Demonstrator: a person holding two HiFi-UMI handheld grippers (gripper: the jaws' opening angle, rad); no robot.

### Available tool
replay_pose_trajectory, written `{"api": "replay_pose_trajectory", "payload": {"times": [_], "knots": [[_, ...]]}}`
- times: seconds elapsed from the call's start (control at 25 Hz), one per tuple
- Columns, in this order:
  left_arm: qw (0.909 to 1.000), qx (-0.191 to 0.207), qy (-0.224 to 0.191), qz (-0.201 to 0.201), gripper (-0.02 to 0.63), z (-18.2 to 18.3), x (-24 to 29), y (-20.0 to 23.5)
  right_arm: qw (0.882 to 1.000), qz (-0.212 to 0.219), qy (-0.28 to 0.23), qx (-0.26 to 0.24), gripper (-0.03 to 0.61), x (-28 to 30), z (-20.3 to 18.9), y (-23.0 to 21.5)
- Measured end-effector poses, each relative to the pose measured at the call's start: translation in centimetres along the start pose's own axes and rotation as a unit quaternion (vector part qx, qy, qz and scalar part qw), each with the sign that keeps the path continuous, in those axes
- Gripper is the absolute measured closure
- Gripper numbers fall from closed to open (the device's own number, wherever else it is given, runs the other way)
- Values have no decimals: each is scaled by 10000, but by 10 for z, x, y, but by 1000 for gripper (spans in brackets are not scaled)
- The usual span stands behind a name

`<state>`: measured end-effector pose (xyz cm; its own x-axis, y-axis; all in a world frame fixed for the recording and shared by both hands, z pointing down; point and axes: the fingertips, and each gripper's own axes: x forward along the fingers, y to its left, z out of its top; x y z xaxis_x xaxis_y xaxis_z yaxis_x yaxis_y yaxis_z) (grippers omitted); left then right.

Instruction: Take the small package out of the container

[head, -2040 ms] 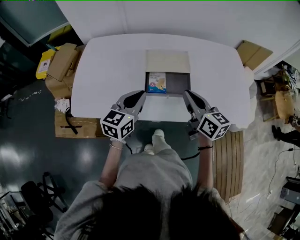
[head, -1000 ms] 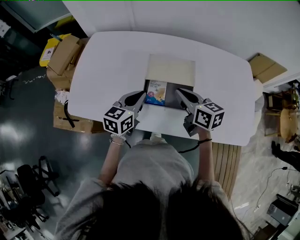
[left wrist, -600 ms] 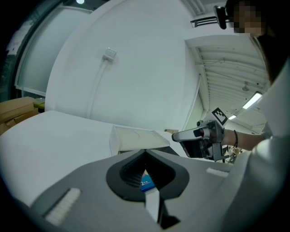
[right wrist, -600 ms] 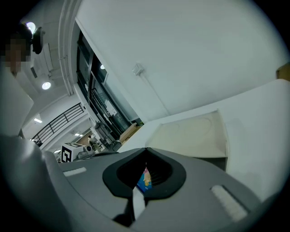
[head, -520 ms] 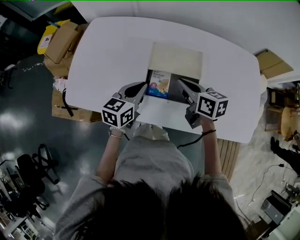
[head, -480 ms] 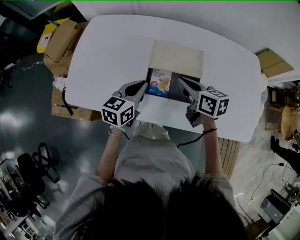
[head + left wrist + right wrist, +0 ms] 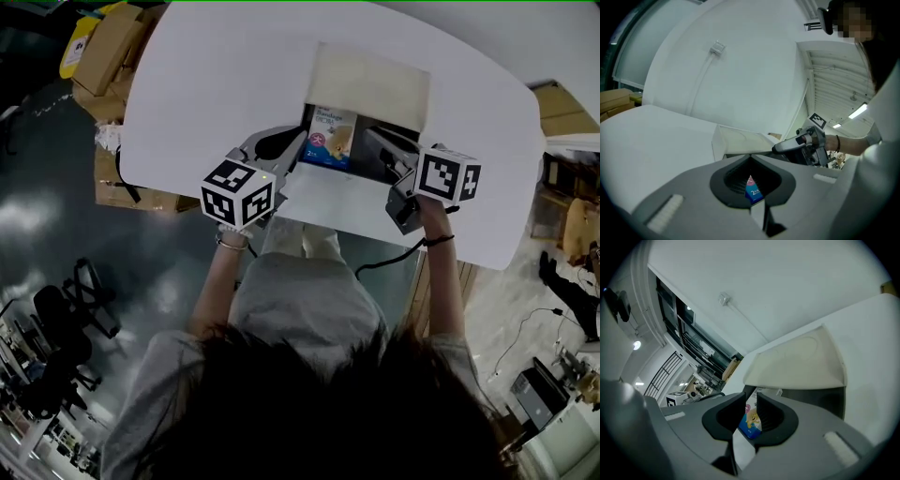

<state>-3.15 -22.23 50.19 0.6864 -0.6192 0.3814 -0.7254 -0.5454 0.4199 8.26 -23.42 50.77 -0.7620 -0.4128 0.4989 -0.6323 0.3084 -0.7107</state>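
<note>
The small blue-and-white package (image 7: 330, 136) sits in the left part of the open dark grey box with the cream lid (image 7: 813, 398), on the white table (image 7: 197, 94). Left gripper (image 7: 750, 158) is pinched closed on nothing, and the right gripper (image 7: 750, 400) has just been opening its jaws, package lined up ahead of the gap but not between them yet. I'd ease the right one in further, get a jaw on each flat face before squeezing, then lift straight up clear of the lid.
</note>
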Motion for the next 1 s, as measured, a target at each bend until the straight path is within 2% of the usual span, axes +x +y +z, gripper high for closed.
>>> {"api": "replay_pose_trajectory", "payload": {"times": [0.16, 0.32, 0.52, 1.0], "knots": [[10000, -62, -34, -31, 621, -1, 2, 0, 9984, 49, 347, 434, 494, 7, -7, -2], [9999, -108, -44, -27, 621, -5, 3, 3, 9958, 1, 644, 652, 485, 16, -14, -10], [9999, -125, -85, -32, 621, -4, -3, 2, 9886, 52, 974, 1148, 466, 20, -22, -13], [9997, -216, -121, -43, 621, -6, -7, 4, 9683, -111, 2027, 1458, 403, 41, -46, -29]]}}
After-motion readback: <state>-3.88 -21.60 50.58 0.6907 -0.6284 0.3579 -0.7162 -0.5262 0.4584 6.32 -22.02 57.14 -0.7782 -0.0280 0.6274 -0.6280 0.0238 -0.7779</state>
